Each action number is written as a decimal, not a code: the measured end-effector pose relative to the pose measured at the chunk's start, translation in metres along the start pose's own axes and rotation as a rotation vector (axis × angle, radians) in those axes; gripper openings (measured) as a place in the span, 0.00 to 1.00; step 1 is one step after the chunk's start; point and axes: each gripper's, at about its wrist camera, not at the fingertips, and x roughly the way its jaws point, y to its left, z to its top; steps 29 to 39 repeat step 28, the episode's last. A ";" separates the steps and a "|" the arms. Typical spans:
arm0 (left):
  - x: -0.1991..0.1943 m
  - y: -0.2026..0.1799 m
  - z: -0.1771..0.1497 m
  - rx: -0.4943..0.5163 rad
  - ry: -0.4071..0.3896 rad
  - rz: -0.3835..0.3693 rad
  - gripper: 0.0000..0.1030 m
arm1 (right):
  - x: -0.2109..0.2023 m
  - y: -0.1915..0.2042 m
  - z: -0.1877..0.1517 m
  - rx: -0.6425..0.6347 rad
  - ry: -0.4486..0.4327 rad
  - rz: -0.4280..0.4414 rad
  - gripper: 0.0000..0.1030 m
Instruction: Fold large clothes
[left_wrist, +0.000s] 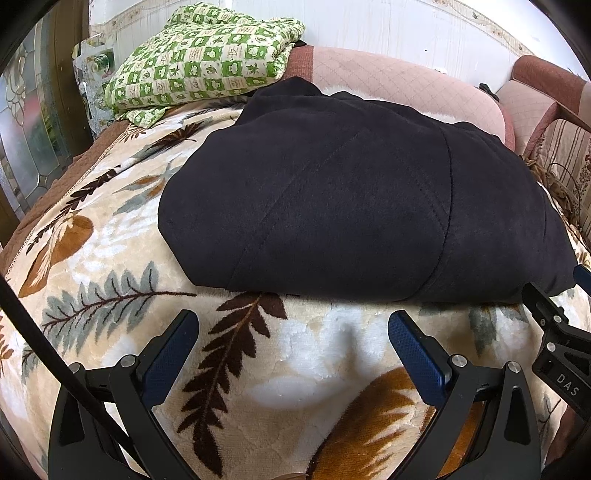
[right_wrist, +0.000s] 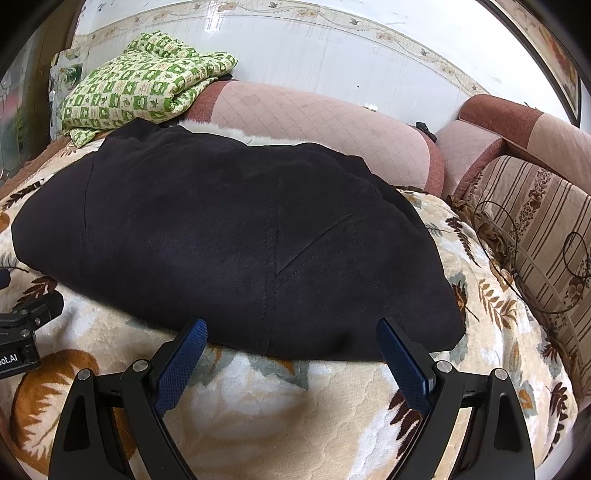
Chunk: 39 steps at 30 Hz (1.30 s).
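A large dark navy garment (left_wrist: 332, 206) lies folded in a flat bundle on the leaf-patterned blanket (left_wrist: 110, 258); it also fills the middle of the right wrist view (right_wrist: 221, 236). My left gripper (left_wrist: 291, 317) is open and empty, just short of the garment's near edge. My right gripper (right_wrist: 291, 325) is open and empty, its fingertips at the garment's near hem. The right gripper's body shows at the right edge of the left wrist view (left_wrist: 557, 332), and the left gripper's body shows at the left edge of the right wrist view (right_wrist: 26, 332).
A folded green-and-cream checked cloth (left_wrist: 203, 62) lies at the back left, also seen in the right wrist view (right_wrist: 140, 85). Pink quilted sofa cushions (right_wrist: 314, 125) run behind the garment. A striped cushion (right_wrist: 539, 236) stands on the right. A white wall lies behind.
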 end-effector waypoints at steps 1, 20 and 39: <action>0.000 0.000 0.000 0.003 -0.003 0.003 0.99 | 0.000 0.000 0.000 -0.002 -0.001 -0.001 0.92; -0.003 -0.009 -0.002 0.031 -0.019 0.002 0.99 | -0.002 0.001 0.000 -0.019 -0.003 0.004 0.92; -0.002 -0.012 -0.002 0.041 -0.006 0.010 0.99 | -0.003 0.001 0.000 -0.026 -0.004 -0.007 0.92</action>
